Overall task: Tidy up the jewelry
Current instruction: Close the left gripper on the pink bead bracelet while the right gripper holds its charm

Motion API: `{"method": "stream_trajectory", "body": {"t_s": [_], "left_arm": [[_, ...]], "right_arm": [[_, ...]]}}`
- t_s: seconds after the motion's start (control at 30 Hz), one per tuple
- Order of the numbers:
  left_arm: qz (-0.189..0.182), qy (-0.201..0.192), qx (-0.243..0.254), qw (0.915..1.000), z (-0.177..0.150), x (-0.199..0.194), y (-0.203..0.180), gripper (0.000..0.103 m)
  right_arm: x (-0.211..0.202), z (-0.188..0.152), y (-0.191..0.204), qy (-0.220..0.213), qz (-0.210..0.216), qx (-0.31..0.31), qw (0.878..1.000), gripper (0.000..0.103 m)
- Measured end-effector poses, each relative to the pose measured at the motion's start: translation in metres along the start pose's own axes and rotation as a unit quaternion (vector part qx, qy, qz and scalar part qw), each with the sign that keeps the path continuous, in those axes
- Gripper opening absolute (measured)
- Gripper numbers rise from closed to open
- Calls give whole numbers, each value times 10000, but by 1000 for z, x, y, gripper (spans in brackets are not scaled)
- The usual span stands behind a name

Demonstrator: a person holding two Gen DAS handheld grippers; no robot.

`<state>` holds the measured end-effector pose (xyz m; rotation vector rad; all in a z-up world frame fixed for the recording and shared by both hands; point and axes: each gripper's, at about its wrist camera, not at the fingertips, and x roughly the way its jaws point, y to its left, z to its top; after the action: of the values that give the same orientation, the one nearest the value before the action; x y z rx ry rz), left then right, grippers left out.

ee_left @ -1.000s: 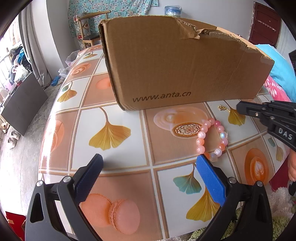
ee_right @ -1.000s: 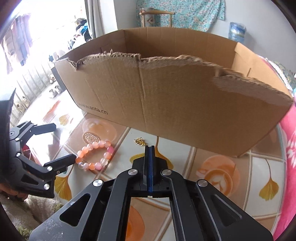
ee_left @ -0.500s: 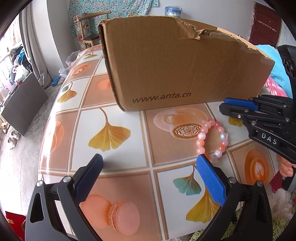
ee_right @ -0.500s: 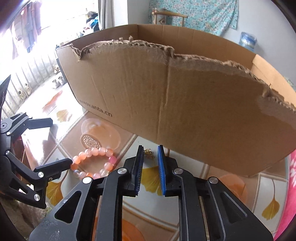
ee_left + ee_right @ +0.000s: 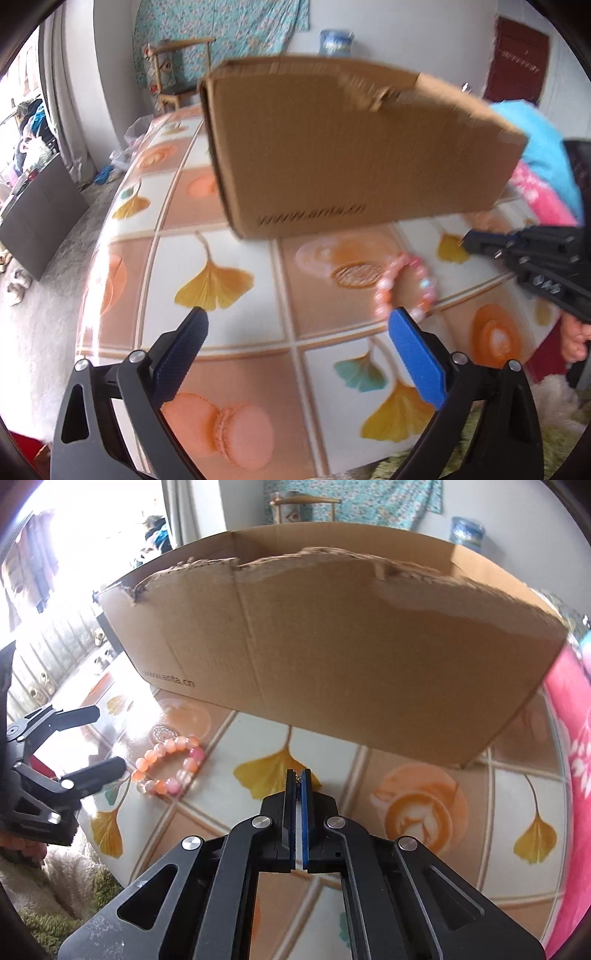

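Observation:
A pink and orange bead bracelet (image 5: 168,766) lies on the patterned table in front of a torn cardboard box (image 5: 332,646). It also shows in the left wrist view (image 5: 406,288), just beyond my right fingertip there. My right gripper (image 5: 298,775) is shut on a small gold trinket (image 5: 297,780), only partly visible between the pads. In the left wrist view my right gripper (image 5: 467,242) shows a gold speck at its tip. My left gripper (image 5: 295,323) is open and empty beside the bracelet; it also shows in the right wrist view (image 5: 105,738). The box (image 5: 351,155) stands behind.
The table (image 5: 240,332) has a tiled cloth of ginkgo leaves and macarons. Its near edge meets a fluffy green and white rug (image 5: 74,878). Pink and blue fabric (image 5: 539,177) lies at the right. A chair (image 5: 173,70) and floor clutter stand beyond the table.
My right gripper closed from slightly open onto the gold trinket near the box. My left gripper moved closer to the bracelet, staying open.

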<state>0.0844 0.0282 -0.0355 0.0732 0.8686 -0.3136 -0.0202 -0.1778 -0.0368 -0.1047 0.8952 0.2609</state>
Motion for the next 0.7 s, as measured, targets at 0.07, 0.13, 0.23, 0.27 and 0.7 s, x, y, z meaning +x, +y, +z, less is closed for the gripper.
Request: {"method": "stream_trajectory", "body": {"t_s": [0.07, 0.13, 0.23, 0.27, 0.7], "left_arm": [[-325, -261, 90, 9991, 3, -11, -6, 91], [-507, -346, 249, 9978, 6, -14, -15, 86], [-599, -216, 453, 9969, 11, -6, -25, 70], [-628, -158, 520, 9965, 12, -1, -28, 63], [-500, 443, 903, 9937, 18, 32, -47, 30]], "right_arm": [[-2, -2, -4, -10, 18, 106, 9999, 0], [-3, -4, -5, -32, 35, 159, 9999, 0], [-1, -5, -14, -77, 35, 182, 9998, 0], [-1, -6, -15, -90, 40, 192, 9998, 0], [5, -11, -20, -178, 121, 225, 9995, 0]]}}
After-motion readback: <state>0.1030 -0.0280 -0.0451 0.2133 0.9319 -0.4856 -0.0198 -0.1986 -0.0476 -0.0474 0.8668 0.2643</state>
